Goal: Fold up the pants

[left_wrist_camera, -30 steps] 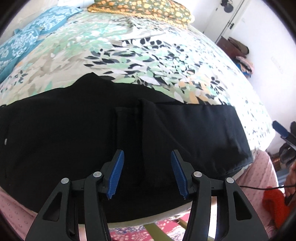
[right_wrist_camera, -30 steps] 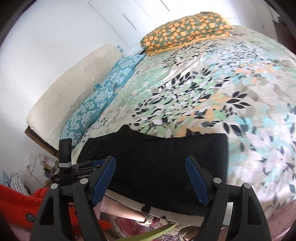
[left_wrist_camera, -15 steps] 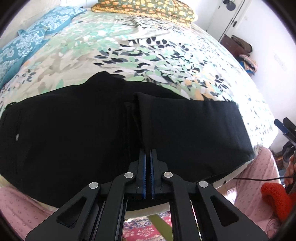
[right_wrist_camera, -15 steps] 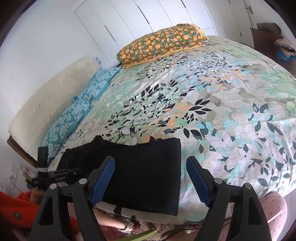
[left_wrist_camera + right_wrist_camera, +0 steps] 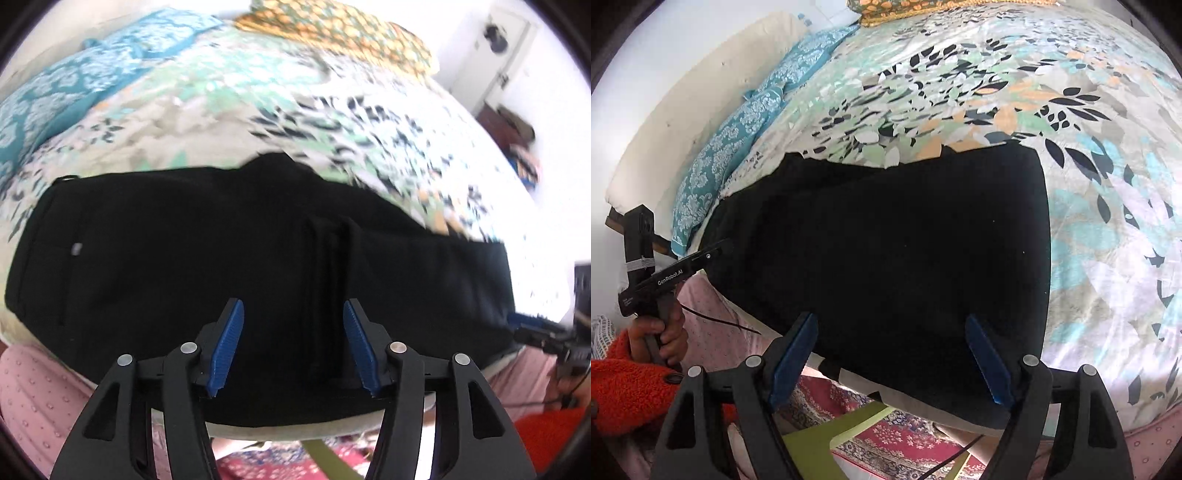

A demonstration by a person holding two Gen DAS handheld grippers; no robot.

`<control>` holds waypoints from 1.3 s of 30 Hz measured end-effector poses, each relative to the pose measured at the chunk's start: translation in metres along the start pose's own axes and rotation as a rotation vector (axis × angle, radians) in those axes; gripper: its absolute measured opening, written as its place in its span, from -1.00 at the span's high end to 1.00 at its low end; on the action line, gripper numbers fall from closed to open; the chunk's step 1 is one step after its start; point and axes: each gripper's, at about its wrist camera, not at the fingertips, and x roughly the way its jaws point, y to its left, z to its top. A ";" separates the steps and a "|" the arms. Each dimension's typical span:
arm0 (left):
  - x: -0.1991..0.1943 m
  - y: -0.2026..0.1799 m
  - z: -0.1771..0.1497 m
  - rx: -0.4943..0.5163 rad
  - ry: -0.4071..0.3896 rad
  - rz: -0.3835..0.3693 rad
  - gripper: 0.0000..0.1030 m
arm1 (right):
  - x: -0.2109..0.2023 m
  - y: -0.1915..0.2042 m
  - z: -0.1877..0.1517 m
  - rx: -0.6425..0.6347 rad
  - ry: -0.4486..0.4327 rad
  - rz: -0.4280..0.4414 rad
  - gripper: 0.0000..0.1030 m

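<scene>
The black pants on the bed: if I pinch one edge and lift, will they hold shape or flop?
The black pants will likely flop: they lie flat, following the floral bedspread, and creases show soft cloth. They look already folded over, so layers may slide apart if only the top one is pinched. Probably light, since they barely dent the bed.

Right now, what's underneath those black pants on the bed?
The black pants lie flat on the leaf-patterned bedspread, which shows all around them. Whatever sits directly beneath the fabric is covered, so only the bedspread can be confirmed.

Pants (image 5: 229,258) lie along the bed's (image 5: 1089,184) near edge, pillows (image 5: 746,140) at its far left edge.
</scene>
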 end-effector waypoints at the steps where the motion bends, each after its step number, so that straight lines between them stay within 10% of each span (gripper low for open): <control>1: -0.002 0.002 0.002 -0.014 -0.007 -0.006 -0.12 | -0.009 -0.001 0.000 0.004 -0.035 -0.014 -0.59; 11: 0.015 -0.069 0.014 0.263 -0.036 -0.150 -0.12 | -0.038 -0.011 0.020 0.032 -0.140 0.011 -0.59; 20: 0.073 -0.068 0.011 0.267 0.080 -0.057 0.18 | 0.033 -0.053 0.052 0.243 -0.037 0.146 -0.48; 26: 0.060 -0.070 0.003 0.268 0.050 -0.041 -0.46 | 0.014 -0.059 0.073 0.276 -0.121 0.156 -0.56; 39: 0.037 -0.034 0.011 0.127 0.060 -0.011 -0.59 | -0.010 -0.011 0.030 0.126 0.122 0.107 -0.60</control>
